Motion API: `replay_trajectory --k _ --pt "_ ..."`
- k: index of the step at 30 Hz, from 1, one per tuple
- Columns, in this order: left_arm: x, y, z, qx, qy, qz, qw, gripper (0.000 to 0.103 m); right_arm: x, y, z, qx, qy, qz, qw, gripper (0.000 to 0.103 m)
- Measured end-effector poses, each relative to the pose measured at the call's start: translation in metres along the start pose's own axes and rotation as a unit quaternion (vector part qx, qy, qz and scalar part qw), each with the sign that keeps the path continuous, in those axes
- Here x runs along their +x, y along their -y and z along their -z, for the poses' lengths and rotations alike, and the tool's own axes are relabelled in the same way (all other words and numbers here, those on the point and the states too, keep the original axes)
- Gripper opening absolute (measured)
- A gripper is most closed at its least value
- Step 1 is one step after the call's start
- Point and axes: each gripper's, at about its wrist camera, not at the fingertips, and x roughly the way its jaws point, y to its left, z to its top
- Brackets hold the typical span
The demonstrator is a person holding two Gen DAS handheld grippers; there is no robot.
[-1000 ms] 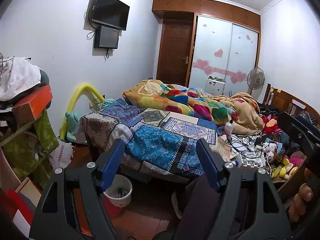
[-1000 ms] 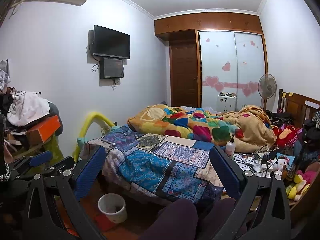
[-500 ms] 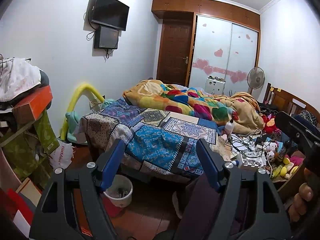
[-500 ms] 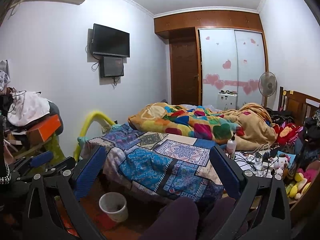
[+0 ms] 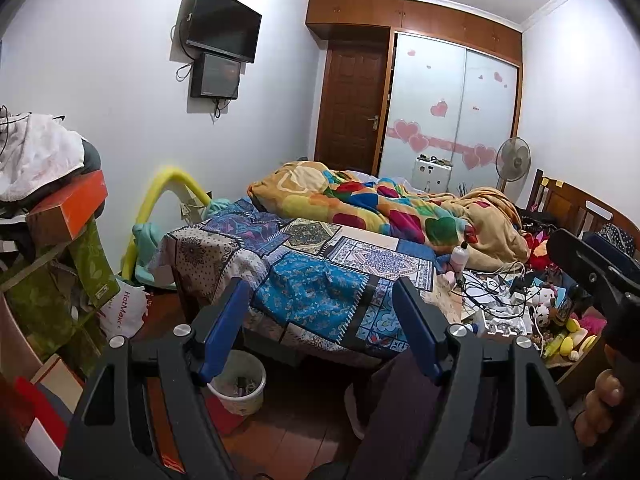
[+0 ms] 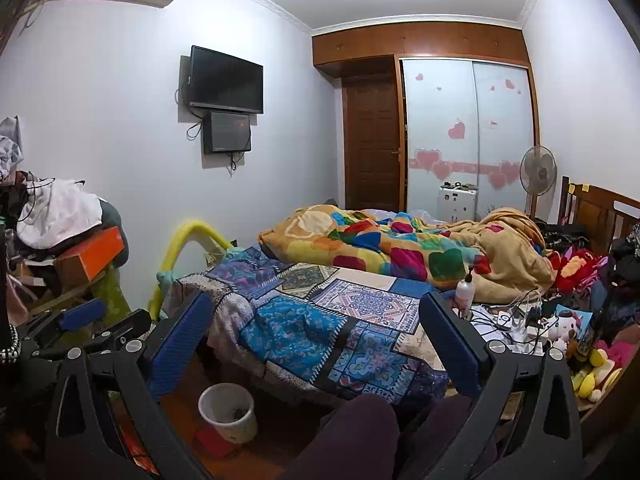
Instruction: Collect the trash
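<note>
A white bin [image 5: 240,400] [image 6: 224,424] stands on the red-brown floor at the foot of the bed, with some scraps inside. My left gripper [image 5: 320,286] is held open in the air above the bin and the bed's corner, with nothing between its blue pads. The right gripper [image 6: 316,300] hangs open over the patchwork cover [image 6: 304,328], also holding nothing. On the bed's right side lies a jumble of cables, papers and small items [image 5: 492,300] [image 6: 516,324] beside a white pump bottle [image 6: 465,290]. Which pieces are trash I cannot tell.
Dark-trousered legs of a person [image 6: 360,432] are below the grippers. A stack of clothes and an orange box [image 5: 68,208] crowds the left, with a white plastic bag [image 5: 124,312] on the floor. Plush toys [image 6: 576,264] and a fan [image 5: 514,158] are at right.
</note>
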Motion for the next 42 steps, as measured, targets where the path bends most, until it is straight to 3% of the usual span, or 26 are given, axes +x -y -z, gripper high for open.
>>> replay_trajectory --k 9,10,12,13,21,42 --pt "-0.004 -0.001 -0.002 0.001 0.011 -0.009 0.9999 0.074 0.003 0.004 -0.001 -0.001 -0.004 -0.007 1.000 0.103" --pt "-0.005 0.000 -0.002 0.002 0.012 -0.011 0.9999 0.077 0.002 0.004 -0.002 -0.001 -0.004 -0.006 1.000 0.103" --pt "-0.008 0.001 -0.001 0.002 0.025 -0.019 0.9995 0.096 0.003 0.004 -0.001 -0.001 -0.004 -0.007 1.000 0.103" --pt "-0.011 0.001 0.000 0.000 0.034 -0.023 0.9992 0.096 0.002 0.005 -0.001 0.000 -0.004 -0.008 1.000 0.103" --pt "-0.018 0.003 -0.003 0.011 0.052 -0.031 0.9981 0.097 0.000 0.008 0.000 -0.001 -0.004 -0.011 1.000 0.103" --pt "-0.014 0.002 0.000 0.018 0.044 -0.025 0.9985 0.097 0.003 0.010 -0.002 -0.003 -0.005 -0.014 1.000 0.103"
